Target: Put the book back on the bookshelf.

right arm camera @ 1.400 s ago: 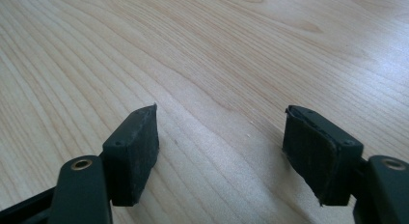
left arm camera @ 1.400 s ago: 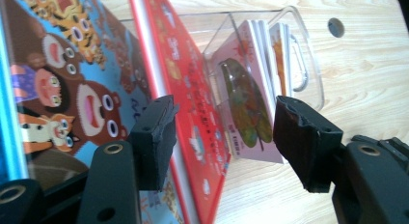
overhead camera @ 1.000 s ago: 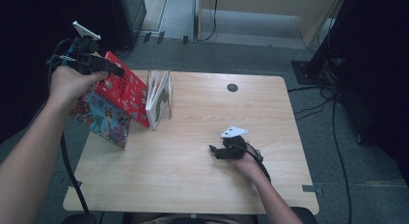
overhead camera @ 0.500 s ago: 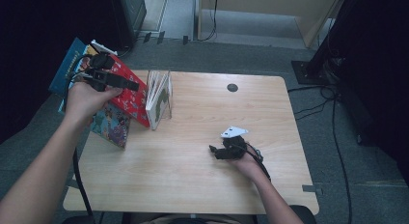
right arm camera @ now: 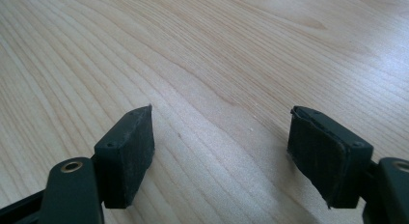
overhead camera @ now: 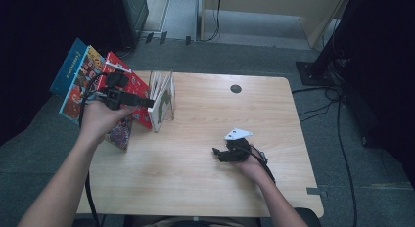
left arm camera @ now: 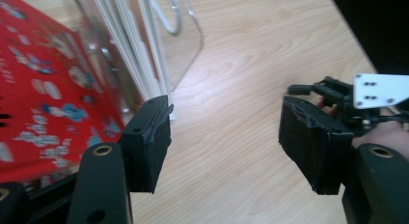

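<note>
Near the table's [overhead camera: 205,188] left edge, the left gripper [overhead camera: 147,102] hovered with jaws wide apart and nothing between them, its tips just beside the clear rack of white sheets [overhead camera: 161,101], with the red book [overhead camera: 128,85] leaning behind. Toward the right front, the right gripper [overhead camera: 219,154] rested low over bare wood, open and empty.

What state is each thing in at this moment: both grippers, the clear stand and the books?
left gripper: open, nothing between the jaws, by the red book.
right gripper: open, empty, low over the table.
clear stand: upright on the table, thin white booklets in it.
red book: leaning tilted against the stand.
blue book: tilted, hanging past the table's left edge.
</note>
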`<state>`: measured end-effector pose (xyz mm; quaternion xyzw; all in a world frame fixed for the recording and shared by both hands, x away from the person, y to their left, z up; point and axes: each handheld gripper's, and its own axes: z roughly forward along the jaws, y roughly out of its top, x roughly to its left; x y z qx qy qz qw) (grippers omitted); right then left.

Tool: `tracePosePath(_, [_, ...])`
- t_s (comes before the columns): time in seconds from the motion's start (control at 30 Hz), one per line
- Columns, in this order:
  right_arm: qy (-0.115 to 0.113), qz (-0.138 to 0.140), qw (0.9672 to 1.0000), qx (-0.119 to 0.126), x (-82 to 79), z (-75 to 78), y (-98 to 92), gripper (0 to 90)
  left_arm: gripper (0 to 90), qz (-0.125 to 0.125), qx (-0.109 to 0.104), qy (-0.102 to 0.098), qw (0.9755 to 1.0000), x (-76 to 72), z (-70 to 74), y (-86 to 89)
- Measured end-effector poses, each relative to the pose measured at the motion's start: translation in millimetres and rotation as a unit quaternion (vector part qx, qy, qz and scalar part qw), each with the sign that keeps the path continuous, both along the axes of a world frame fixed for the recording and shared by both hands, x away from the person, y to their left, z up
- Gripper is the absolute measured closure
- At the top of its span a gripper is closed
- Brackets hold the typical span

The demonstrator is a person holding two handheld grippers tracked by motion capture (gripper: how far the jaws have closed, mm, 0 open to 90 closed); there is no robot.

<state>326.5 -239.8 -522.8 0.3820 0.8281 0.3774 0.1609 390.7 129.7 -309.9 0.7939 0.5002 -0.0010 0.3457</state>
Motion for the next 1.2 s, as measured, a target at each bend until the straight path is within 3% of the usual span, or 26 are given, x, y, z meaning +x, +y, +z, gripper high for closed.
tracePosePath(0.27, [-0.002,0.002,1.0000,0.000,-0.4,-0.2,-0.5,24.2,36.3,-0.016,0.026,-0.002,0.9995,-11.6,-21.1,-11.5])
tracePosePath(0.4, [-0.001,0.003,1.0000,-0.001,-0.4,-0.1,-0.8,24.2,36.0,-0.029,0.024,0.002,0.9993,-18.5,-30.9,-19.5])
tracePosePath(0.53, [-0.002,0.002,1.0000,0.000,-0.4,-0.2,-0.6,24.2,35.9,-0.040,0.037,-0.002,0.9985,-24.2,-42.3,-27.9])
tracePosePath(0.67, [-0.002,0.003,1.0000,-0.001,-0.3,-0.2,-0.8,24.2,35.8,-0.050,0.029,0.001,0.9983,-29.2,-53.8,-34.2])
tracePosePath(0.8, [-0.001,0.002,1.0000,0.000,-0.4,-0.2,-0.6,24.2,35.8,-0.054,0.023,-0.009,0.9982,-35.2,-62.6,-38.3])
tracePosePath(1.2, [0.000,0.002,1.0000,0.000,-1.0,-0.1,-0.6,24.1,35.1,-0.079,0.028,-0.011,0.9964,-48.5,-98.1,-54.2])
